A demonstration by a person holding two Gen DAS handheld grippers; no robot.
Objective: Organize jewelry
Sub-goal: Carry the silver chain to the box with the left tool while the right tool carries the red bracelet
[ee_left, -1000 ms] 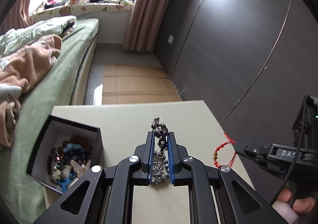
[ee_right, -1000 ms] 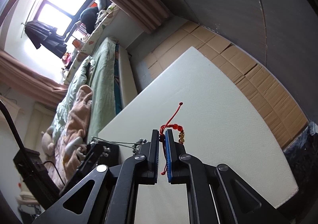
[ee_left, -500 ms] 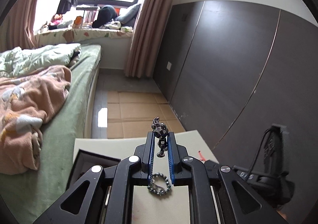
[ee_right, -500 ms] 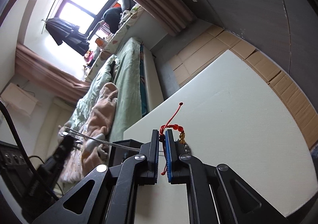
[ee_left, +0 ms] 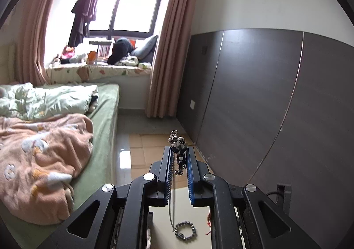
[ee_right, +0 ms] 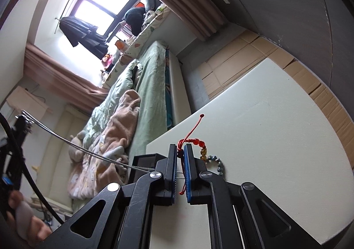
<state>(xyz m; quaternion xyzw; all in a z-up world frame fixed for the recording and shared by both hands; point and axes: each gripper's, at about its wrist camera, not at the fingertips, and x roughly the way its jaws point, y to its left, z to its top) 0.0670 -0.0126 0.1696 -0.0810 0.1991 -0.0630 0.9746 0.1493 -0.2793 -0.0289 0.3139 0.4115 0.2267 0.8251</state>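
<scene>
My left gripper is shut on a silver necklace's faceted dark pendant and holds it high. Its chain hangs down to a beaded loop just above the white table. In the right wrist view the chain runs taut from the upper left toward the black jewelry box. My right gripper is shut on a red cord bracelet with red and gold beads, low over the table. The beaded loop shows just beyond the fingers.
A bed with green sheets and a pink blanket lies left of the table. A dark panelled wall stands to the right. Cardboard covers the floor beyond the table's far edge.
My left gripper has risen well above the table, drawing the necklace out so its chain hangs long. The box has dropped out of the left view. The right gripper has tilted slightly, still holding the bracelet.
</scene>
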